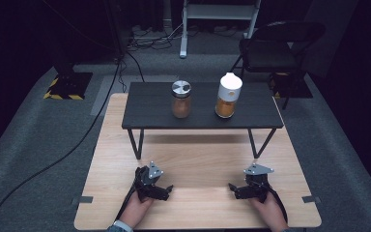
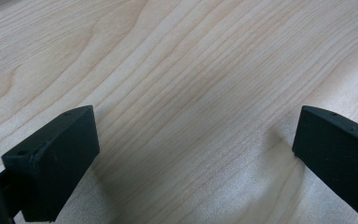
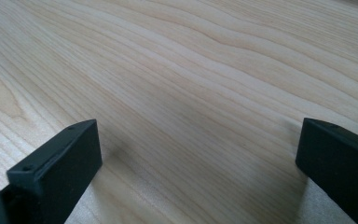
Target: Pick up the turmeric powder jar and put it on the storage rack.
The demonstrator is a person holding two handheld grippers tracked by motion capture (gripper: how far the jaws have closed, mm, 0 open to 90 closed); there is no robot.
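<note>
**Resting both grippers on the near table edge, jars far off on the shelf**

Looking along the left gripper (image 2: 196, 140) in its own view: both black jaws stand wide apart, nothing between them, pale wood grain of the table (image 2: 191, 60) close beneath. The right gripper (image 3: 198, 149) view gives the same: jaws spread wide, bare wood between, tips low over the surface. Neither gripper view takes in the jars.

The high view supplies the layout. Left gripper (image 1: 166, 189) and right gripper (image 1: 233, 187) lie near the front edge of the light wooden table (image 1: 198, 212), each held by a hand: left hand (image 1: 136, 209), right hand (image 1: 269, 210). Their jaws point inward toward each other, well apart, with open tabletop between. A grey three-cornered plate sits on top of each gripper.

Farther back, a dark low shelf (image 1: 149, 108) on thin black legs stands on the table. On it, two containers, upright and apart from one another:
- glass jar (image 1: 181, 99), round metal lid, brownish contents; left of centre, nearer the left gripper's side
- white-topped jar (image 1: 228, 95), tall white cap, orange-yellow contents below; right of centre, nearer the right gripper's side

Both jars are well apart from the grippers, beyond and above them on the shelf top.

Beyond the table: grey carpet, a black folding chair (image 1: 275, 46), cables on the floor
</note>
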